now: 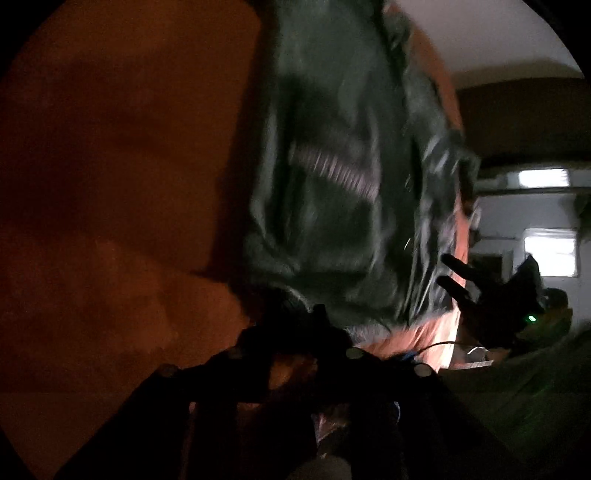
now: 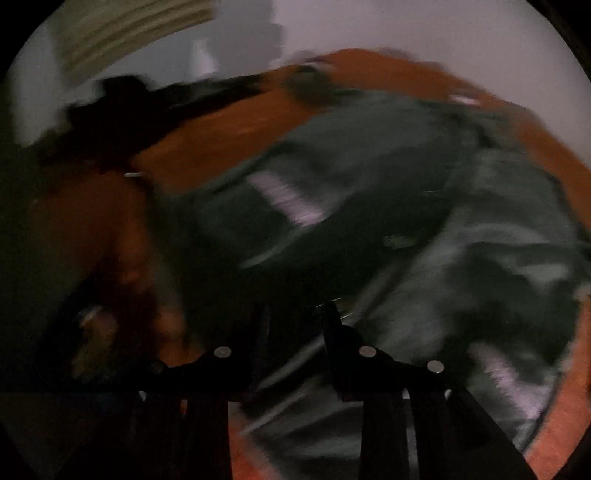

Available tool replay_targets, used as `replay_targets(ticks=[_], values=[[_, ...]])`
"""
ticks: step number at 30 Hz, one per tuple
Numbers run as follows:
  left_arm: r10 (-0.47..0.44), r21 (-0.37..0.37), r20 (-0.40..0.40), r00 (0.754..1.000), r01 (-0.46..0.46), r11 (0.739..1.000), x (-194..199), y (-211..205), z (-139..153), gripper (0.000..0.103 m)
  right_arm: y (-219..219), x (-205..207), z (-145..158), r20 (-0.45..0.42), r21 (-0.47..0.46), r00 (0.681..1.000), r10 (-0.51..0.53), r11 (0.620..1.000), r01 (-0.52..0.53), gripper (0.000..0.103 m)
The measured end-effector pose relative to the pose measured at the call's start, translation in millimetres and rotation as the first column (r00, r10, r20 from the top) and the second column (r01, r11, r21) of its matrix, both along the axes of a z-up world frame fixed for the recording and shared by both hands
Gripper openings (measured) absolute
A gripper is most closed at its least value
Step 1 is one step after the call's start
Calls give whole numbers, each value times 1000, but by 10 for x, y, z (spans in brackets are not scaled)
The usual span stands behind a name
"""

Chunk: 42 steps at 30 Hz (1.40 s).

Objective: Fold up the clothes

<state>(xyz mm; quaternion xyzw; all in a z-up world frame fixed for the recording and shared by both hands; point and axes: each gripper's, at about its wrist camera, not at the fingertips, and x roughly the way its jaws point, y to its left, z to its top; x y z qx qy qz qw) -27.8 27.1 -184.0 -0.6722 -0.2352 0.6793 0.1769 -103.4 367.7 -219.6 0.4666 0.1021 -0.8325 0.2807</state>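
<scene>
A dark green garment with a pale printed patch lies on an orange surface; it also shows in the right wrist view, much blurred. My left gripper sits at the garment's near edge, its fingers dark and close together; whether cloth is between them is hidden. My right gripper is over the garment with a gap between its dark fingers, cloth behind them. The right gripper also shows as a dark shape with a green light in the left wrist view, beside the garment's far edge.
The orange surface spreads around the garment. White walls and a bright window lie beyond it. A dark shape sits at the surface's far left edge. The scene is dim and motion-blurred.
</scene>
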Motion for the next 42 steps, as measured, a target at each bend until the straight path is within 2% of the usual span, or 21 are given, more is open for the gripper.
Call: replay_targets(ticks=[2,4,5,6,8,12,14,16,19,23,25,28,30,33,35,37,39,42], values=[[-1,-20,-39,999,0,1000,-143,-34,101,27,61,-235,-104,7,57,993,-115,992,114,28],[-3,-39,-78,997,0,999,-286,-67,202,27,205,-355,-256,78,73,974,-213,975,208,28],[-8,-74,-87,996,2,997,-259,-34,206,27,280,-385,-312,126,45,961,-245,969,241,27],[-12,-113,-106,994,0,994,-158,-108,112,27,321,-378,-330,157,26,953,-258,966,257,25],[-15,-151,-140,990,-7,988,-38,76,87,27,394,-360,-366,212,-6,937,-277,959,285,25],[-36,-144,-119,992,18,989,-118,171,-22,27,417,-297,-455,252,-35,934,-253,962,270,25],[-47,-140,-108,993,31,990,-160,218,-78,27,389,-320,-447,268,-81,937,-223,964,253,25],[-57,-135,-97,994,44,990,-202,264,-133,27,389,-322,-396,258,-121,947,-193,966,230,25],[-74,-128,-81,994,63,990,-264,334,-215,27,489,-347,-210,138,-89,958,-251,960,264,25],[-95,-119,-59,994,88,989,-347,427,-326,28,609,-664,-110,140,-91,949,-283,950,297,25],[-127,-141,-89,988,114,983,-603,602,-286,28,657,-989,-71,143,-100,938,-315,939,330,25],[-175,-145,-161,971,152,978,-1056,967,-201,28,817,-1590,26,160,-135,901,-403,895,425,25],[-205,-173,-242,948,165,971,-1473,1333,-143,29,875,-2025,33,157,-151,876,-457,865,479,25],[-200,-229,-347,916,124,965,-2140,1765,-108,30,930,-2572,-53,172,-174,837,-519,821,544,25],[-161,-229,-361,919,80,970,-2515,1891,-146,30,969,-2895,-120,186,-191,813,-551,792,580,25],[-122,-227,-374,919,37,973,-2889,2014,-185,30,1027,-3137,-176,188,-204,804,-565,778,594,25],[-99,-232,-374,922,10,973,-3088,2038,-238,31,1117,-3303,-206,188,-217,793,-579,763,609,25],[-64,-239,-374,925,-30,970,-3383,2071,-317,31,1252,-3472,-252,180,-174,753,-633,733,658,25]])
